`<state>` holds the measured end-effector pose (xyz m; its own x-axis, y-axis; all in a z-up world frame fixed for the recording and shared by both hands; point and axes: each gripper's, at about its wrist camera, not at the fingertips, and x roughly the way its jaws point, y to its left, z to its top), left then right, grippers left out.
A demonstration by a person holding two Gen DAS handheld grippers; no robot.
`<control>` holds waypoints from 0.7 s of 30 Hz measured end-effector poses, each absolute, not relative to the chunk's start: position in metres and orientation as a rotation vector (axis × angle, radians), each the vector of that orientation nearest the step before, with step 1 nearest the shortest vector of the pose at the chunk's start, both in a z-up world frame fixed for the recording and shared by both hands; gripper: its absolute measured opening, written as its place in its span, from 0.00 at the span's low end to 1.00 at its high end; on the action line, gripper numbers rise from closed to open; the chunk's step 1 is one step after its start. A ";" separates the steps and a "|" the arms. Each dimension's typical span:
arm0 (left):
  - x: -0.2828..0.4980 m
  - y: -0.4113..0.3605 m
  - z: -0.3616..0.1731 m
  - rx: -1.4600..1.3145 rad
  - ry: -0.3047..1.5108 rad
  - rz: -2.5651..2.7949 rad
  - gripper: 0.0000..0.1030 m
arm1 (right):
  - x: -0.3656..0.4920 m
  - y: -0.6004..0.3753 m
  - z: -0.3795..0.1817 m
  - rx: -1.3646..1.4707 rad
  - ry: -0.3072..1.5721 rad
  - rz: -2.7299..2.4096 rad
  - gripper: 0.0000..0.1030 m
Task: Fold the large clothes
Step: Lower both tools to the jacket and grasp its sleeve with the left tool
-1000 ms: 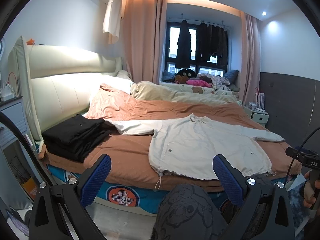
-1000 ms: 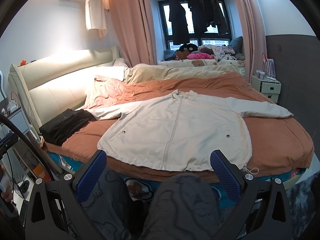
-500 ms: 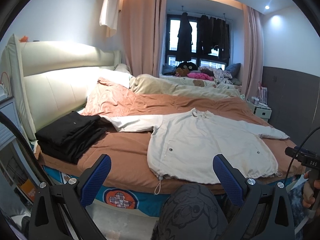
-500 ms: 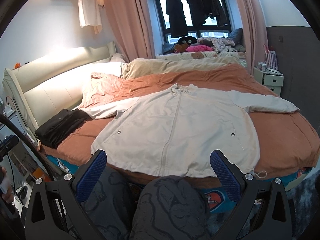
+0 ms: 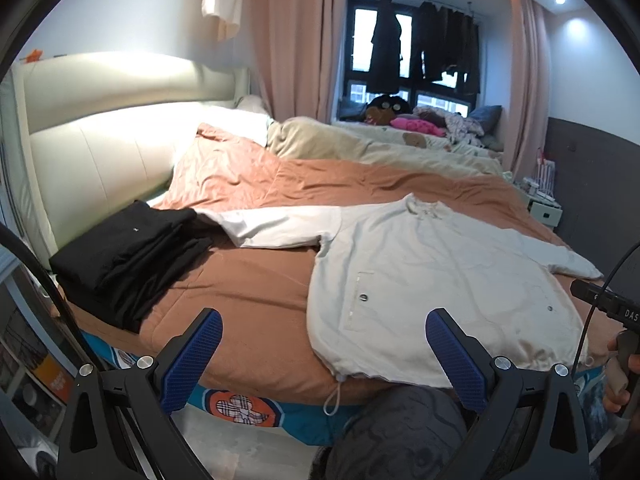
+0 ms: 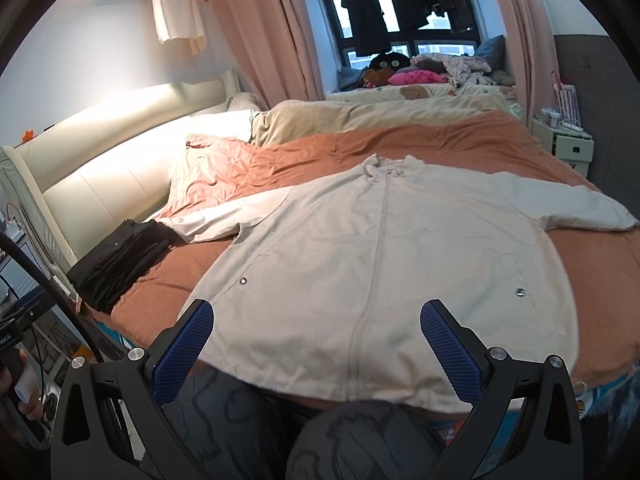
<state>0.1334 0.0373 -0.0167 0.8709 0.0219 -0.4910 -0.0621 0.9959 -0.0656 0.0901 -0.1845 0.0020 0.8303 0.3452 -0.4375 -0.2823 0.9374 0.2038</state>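
A cream zip-front jacket (image 6: 384, 256) lies spread flat, front up, on the orange bedspread (image 6: 460, 144), sleeves stretched out to both sides and hem at the bed's near edge. In the left wrist view the jacket (image 5: 436, 280) sits right of centre, its drawstring hanging over the edge. My left gripper (image 5: 324, 356) is open over the near bed edge, left of the hem's left corner, holding nothing. My right gripper (image 6: 316, 340) is open just above the jacket's hem, straddling the zip, with nothing between its fingers.
A stack of folded black clothes (image 5: 128, 252) lies at the bed's left end by the cream headboard (image 5: 104, 144). A beige duvet (image 6: 360, 116) is bunched at the far side. A white nightstand (image 6: 568, 144) stands at right. The person's patterned knees (image 6: 360, 440) press against the bed edge.
Both grippers have moved forward and lower toward the bed, so the jacket looms larger. Both stay open throughout; the jacket has not moved.
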 end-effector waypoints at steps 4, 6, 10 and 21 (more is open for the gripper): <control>0.160 0.054 -0.026 -0.107 0.549 0.064 0.98 | 0.133 -0.178 -0.005 0.173 0.531 0.354 1.00; 0.176 0.063 -0.031 -0.117 0.572 0.084 0.96 | 0.149 -0.177 -0.005 0.184 0.545 0.362 1.00; 0.202 0.081 -0.037 -0.149 0.596 0.105 0.93 | 0.186 -0.170 -0.006 0.207 0.569 0.371 1.00; 0.283 0.141 -0.043 -0.240 0.633 0.193 0.80 | 0.292 -0.145 -0.010 0.319 0.590 0.447 0.99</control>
